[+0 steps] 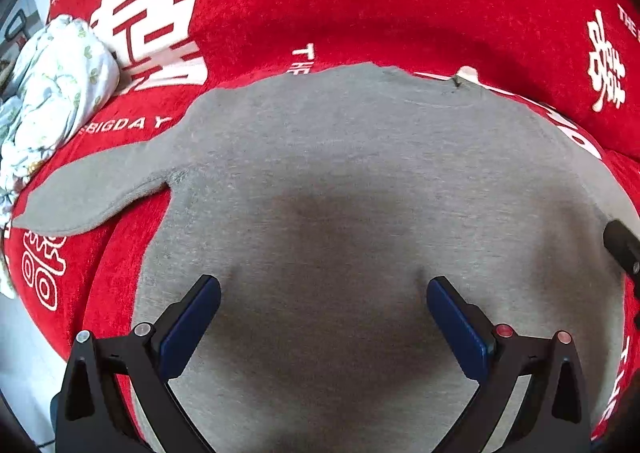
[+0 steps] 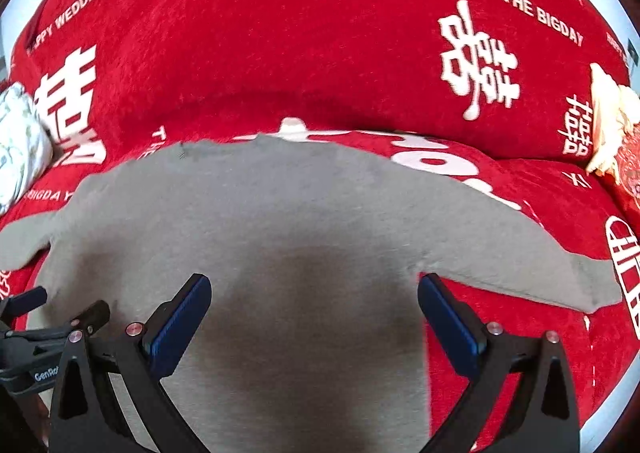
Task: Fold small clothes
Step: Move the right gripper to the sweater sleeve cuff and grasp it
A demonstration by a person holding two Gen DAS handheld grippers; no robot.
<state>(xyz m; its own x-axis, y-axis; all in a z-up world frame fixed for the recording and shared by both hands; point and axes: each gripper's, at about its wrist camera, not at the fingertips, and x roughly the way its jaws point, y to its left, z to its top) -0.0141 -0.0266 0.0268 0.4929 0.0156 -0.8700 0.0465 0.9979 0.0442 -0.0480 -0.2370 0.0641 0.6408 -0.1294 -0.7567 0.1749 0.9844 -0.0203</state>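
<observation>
Both sets of fingers are spread wide, holding nothing: left gripper (image 1: pixel 323 295) hovers over the middle of the grey T-shirt (image 1: pixel 360 181), right gripper (image 2: pixel 315 293) over its right side. The shirt lies flat on a red sofa cover (image 2: pixel 320 53), sleeves out. It looks light, soft and floppy; the right sleeve (image 2: pixel 552 277) or a hem corner seems the likeliest pinch point.
</observation>
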